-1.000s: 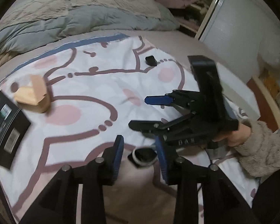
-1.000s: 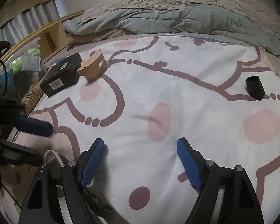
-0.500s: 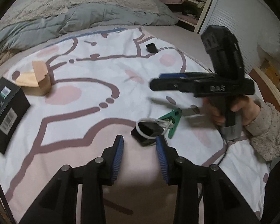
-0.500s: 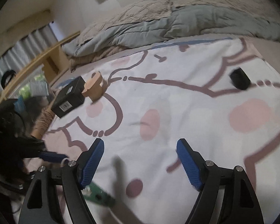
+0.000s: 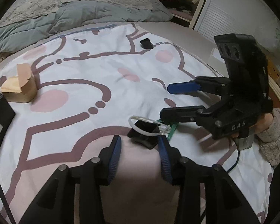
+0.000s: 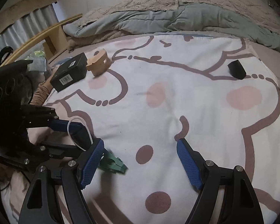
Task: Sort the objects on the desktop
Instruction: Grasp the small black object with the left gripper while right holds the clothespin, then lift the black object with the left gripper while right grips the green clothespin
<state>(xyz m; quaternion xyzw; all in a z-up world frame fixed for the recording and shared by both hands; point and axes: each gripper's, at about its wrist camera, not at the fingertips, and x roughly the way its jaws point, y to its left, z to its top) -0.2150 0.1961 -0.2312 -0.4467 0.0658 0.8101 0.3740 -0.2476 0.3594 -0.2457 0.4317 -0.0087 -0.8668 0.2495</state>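
My left claw [image 5: 139,145] has closed in on the black box [image 5: 144,133] at lower centre, fingers spread either side, not yet gripping. My right claw [image 6: 139,161] has dropped back down, gaping wide beside the green clip [image 6: 113,163]. Pickup looks next.
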